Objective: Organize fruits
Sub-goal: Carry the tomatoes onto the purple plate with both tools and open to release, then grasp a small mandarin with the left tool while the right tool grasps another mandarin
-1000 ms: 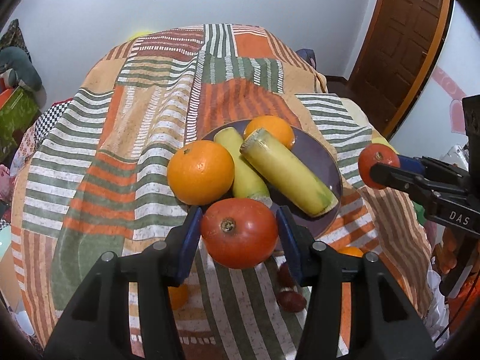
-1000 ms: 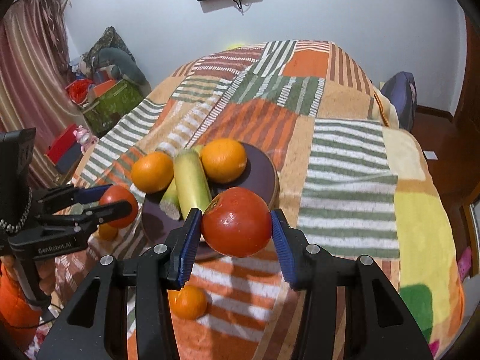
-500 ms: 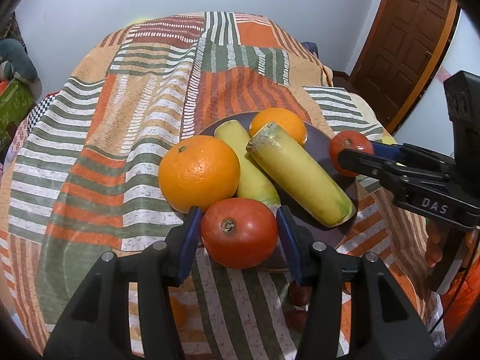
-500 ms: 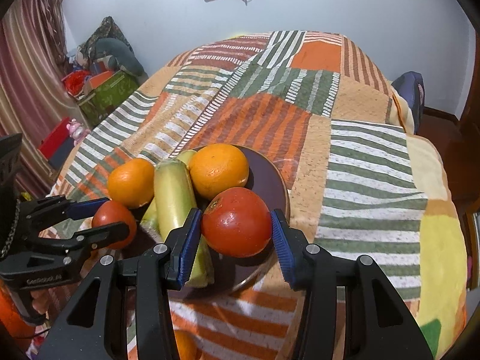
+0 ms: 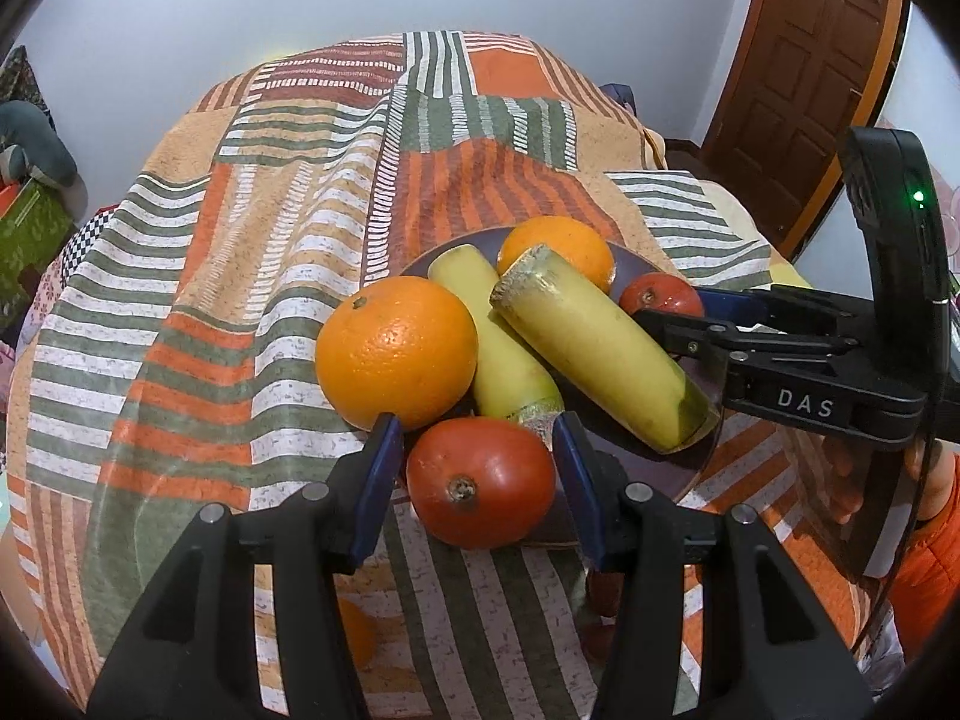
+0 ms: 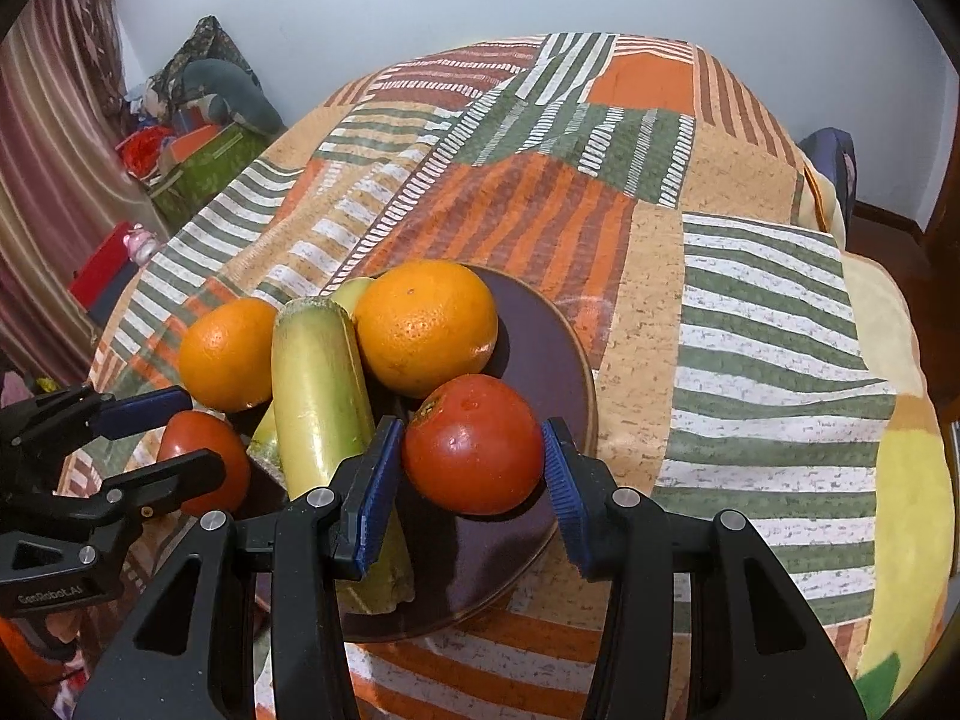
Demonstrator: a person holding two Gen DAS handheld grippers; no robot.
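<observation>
A dark purple plate [image 5: 630,258] [image 6: 540,324] on the striped bedcover holds two oranges [image 5: 396,351] [image 5: 555,258] and two yellow-green cut stalks [image 5: 600,345] [image 5: 498,348]. My left gripper [image 5: 477,480] is shut on a red tomato [image 5: 480,483] at the plate's near left edge. My right gripper [image 6: 471,462] is shut on another red tomato [image 6: 474,444], low over the plate's right side; it also shows in the left wrist view [image 5: 660,295]. The left gripper with its tomato [image 6: 204,462] shows at the left of the right wrist view.
Small loose fruits lie on the cover in front of the plate: an orange one [image 5: 357,630] and dark red ones [image 5: 600,639]. A wooden door [image 5: 798,78] stands at the right. Boxes and bags [image 6: 198,162] sit beside the bed at the left.
Both grippers moved forward and down toward the plate with their tomatoes. The right tomato went from beside the plate to over it; the left tomato reached the plate's rim.
</observation>
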